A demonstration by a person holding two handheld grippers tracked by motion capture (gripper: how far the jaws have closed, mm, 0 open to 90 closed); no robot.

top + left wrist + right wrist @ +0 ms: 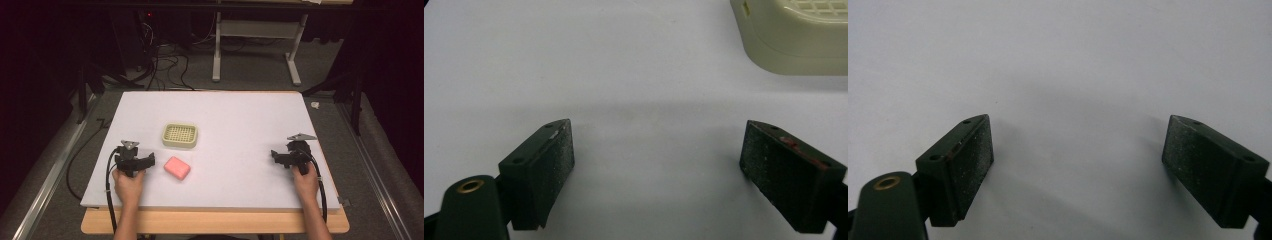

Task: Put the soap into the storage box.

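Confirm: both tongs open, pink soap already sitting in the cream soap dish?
Not quite. The high view shows the pink soap lying on the white table, just in front of the cream soap dish, not in it. Left tongs and right tongs are open.

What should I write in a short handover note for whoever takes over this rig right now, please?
Left gripper: open, holding nothing, beside the pink soap.
Right gripper: open, holding nothing, far off on the white mat.
Cream soap dish sits just beyond the soap, with nothing in it.
Done: nothing yet; the soap lies untouched.
Left, probably: grasp the soap and set it in the dish.
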